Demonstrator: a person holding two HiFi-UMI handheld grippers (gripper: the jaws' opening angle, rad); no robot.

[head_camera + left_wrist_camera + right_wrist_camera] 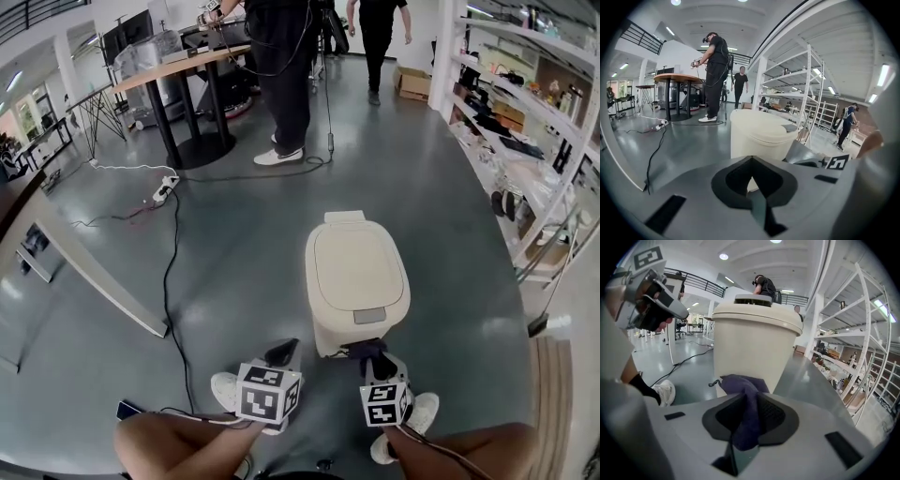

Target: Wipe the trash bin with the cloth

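Note:
A cream trash bin (356,277) with its lid down stands on the grey floor just ahead of me. My right gripper (373,353) is shut on a dark purple cloth (742,385), which bunches out between the jaws close to the bin's (754,341) front wall near its base. The left gripper (281,354) hangs left of the bin's front corner, slightly apart from it. In the left gripper view its jaws meet with nothing between them (751,160), and the bin (757,133) rises right behind. The left gripper (652,301) also shows at the right gripper view's upper left.
A black cable (171,281) and a power strip (166,189) lie on the floor to the left. A person (284,75) stands at a round table (178,66) beyond the bin. Shelving (525,141) lines the right side. My shoes (422,412) are near the bin's base.

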